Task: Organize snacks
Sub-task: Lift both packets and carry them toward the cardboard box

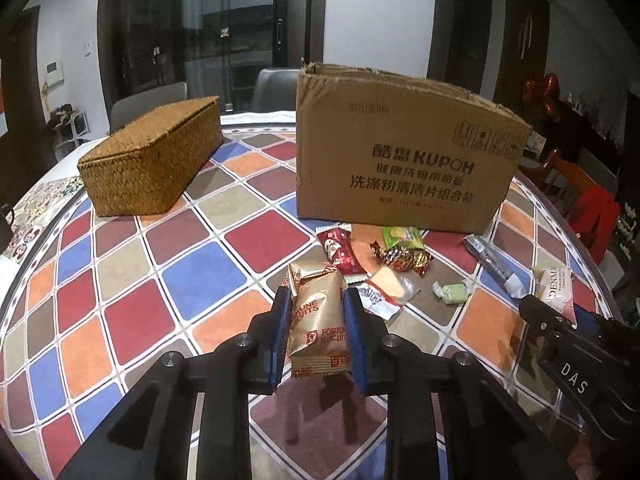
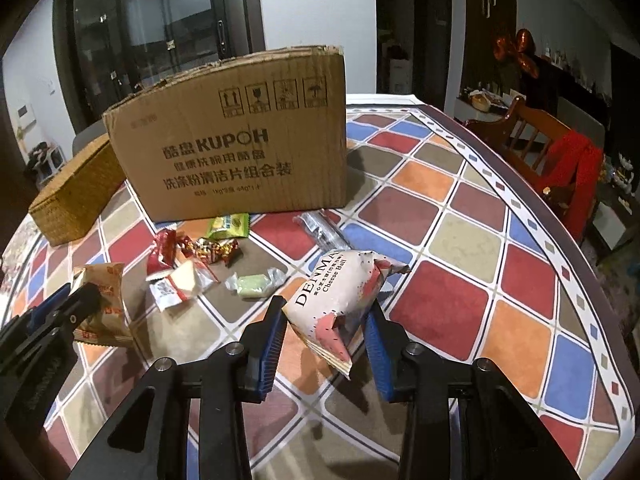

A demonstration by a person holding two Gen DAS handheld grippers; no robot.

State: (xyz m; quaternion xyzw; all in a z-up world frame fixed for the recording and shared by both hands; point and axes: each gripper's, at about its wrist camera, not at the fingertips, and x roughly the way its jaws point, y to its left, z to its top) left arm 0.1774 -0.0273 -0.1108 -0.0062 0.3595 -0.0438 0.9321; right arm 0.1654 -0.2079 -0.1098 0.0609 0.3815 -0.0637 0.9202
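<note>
My left gripper [image 1: 316, 300] is shut on a gold Fortune Biscuits packet [image 1: 318, 316], held a little above the tabletop; the same packet [image 2: 102, 300] and left gripper [image 2: 74, 300] show at the left of the right wrist view. My right gripper [image 2: 326, 312] is shut on a white and pink Denma Cheese Ball packet [image 2: 340, 296], also lifted clear; that packet [image 1: 554, 290] shows at the right in the left wrist view. Loose snacks lie in front of an open cardboard box [image 1: 400, 152]: a red packet [image 1: 340, 252], a green packet [image 1: 402, 238], a pale green sweet [image 1: 452, 292].
A woven basket with a lid [image 1: 152, 160] sits at the back left of the round table with its coloured tile cloth [image 1: 140, 312]. A dark long wrapper [image 1: 492, 260] lies right of the box. A wooden chair with red cloth [image 2: 568, 168] stands beyond the right edge.
</note>
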